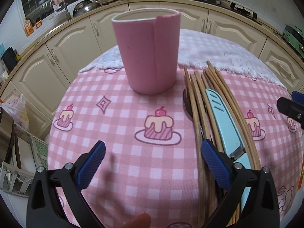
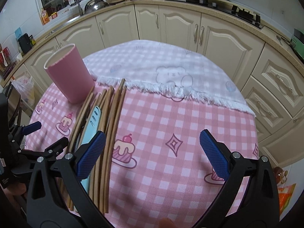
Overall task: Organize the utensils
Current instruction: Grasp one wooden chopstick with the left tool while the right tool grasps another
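Note:
A tall pink holder cup (image 1: pixel 147 54) stands upright and empty on the pink checked tablecloth (image 1: pixel 117 117); the right wrist view shows the cup (image 2: pixel 69 74) at far left. Right of it lies a bundle of several wooden chopsticks (image 1: pixel 197 98) with a light-blue knife (image 1: pixel 224 121) on top and a dark spoon bowl (image 1: pixel 187 104) under them. My left gripper (image 1: pixel 153 165) is open, its right finger over the bundle's near end. In the right wrist view my right gripper (image 2: pixel 152 153) is open above bare cloth, its left finger over the chopsticks (image 2: pixel 112 114) and knife (image 2: pixel 92 121).
Cream kitchen cabinets (image 2: pixel 182 28) curve around behind the table, with a sink, pots and a stove on the counter. A white fringed cloth (image 2: pixel 171 72) covers the table's far half. The left gripper (image 2: pixel 34 142) shows at the left edge of the right wrist view.

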The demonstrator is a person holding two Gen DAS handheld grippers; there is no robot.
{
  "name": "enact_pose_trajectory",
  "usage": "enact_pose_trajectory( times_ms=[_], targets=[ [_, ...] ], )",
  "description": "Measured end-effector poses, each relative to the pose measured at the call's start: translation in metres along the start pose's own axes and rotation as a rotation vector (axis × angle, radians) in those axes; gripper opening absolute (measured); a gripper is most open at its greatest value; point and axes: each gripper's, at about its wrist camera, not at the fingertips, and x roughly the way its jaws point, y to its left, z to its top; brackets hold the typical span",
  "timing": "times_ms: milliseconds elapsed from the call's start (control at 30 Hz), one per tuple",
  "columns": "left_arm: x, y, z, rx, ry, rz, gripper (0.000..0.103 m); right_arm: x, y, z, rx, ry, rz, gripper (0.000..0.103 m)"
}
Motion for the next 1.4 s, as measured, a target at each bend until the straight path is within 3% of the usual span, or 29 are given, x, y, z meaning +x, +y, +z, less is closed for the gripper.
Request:
enact_pose_trajectory(
  times_ms=[700, 867, 967, 1033, 1100, 1200, 1267, 1300, 1367, 1400],
  targets=[
    [0.019, -0.001, 0.01, 0.065, 0.016, 0.039, 0.099, 0.057, 0.028, -0.006, -0.127, 0.156, -0.034, 0.097],
    [0.023, -0.002, 0.019, 0.102, 0.014, 0.045, 0.099, 0.065, 0.037, 0.004, -0.147, 0.187, -0.029, 0.077],
    [0.025, 0.001, 0.024, 0.108, 0.017, 0.041, 0.099, 0.072, 0.04, 0.013, -0.147, 0.203, -0.032, 0.072],
    [0.027, 0.0, 0.026, 0.118, 0.021, 0.029, 0.098, 0.075, 0.041, 0.019, -0.135, 0.212, -0.025, 0.058],
    [0.029, -0.001, 0.027, 0.133, 0.031, 0.008, 0.095, 0.077, 0.043, 0.025, -0.132, 0.221, -0.026, 0.051],
    [0.03, -0.002, 0.031, 0.135, 0.052, -0.054, 0.078, 0.083, 0.046, 0.034, -0.136, 0.23, -0.017, 0.035],
    [0.029, -0.004, 0.034, 0.143, 0.064, -0.109, 0.055, 0.085, 0.049, 0.037, -0.146, 0.235, -0.006, 0.02],
    [0.028, -0.005, 0.034, 0.146, 0.069, -0.132, 0.049, 0.086, 0.05, 0.038, -0.149, 0.237, 0.013, 0.008],
    [0.025, -0.01, 0.035, 0.164, 0.069, -0.155, 0.013, 0.086, 0.047, 0.039, -0.146, 0.235, 0.037, 0.006],
    [0.024, -0.011, 0.034, 0.167, 0.071, -0.159, 0.005, 0.085, 0.043, 0.038, -0.133, 0.23, 0.057, 0.006]
  ],
)
